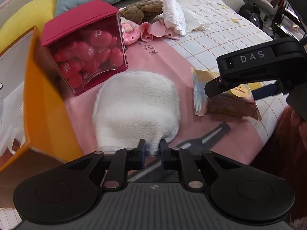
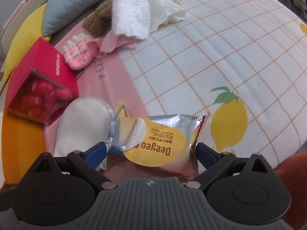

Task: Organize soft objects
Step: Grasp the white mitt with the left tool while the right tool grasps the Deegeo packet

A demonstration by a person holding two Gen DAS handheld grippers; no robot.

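The left tool pinches the white fluffy pad's edge on the bed, while the right tool clamps the wipes packet.

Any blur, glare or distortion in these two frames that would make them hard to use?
Left wrist view: motion blur smears the orange box and the white pad; the red box stays readable. Right wrist view: strong fisheye bending of the grid sheet, soft blur on the wipes pack, mild sheen on its foil. Lighting is even, with no harsh shadows.
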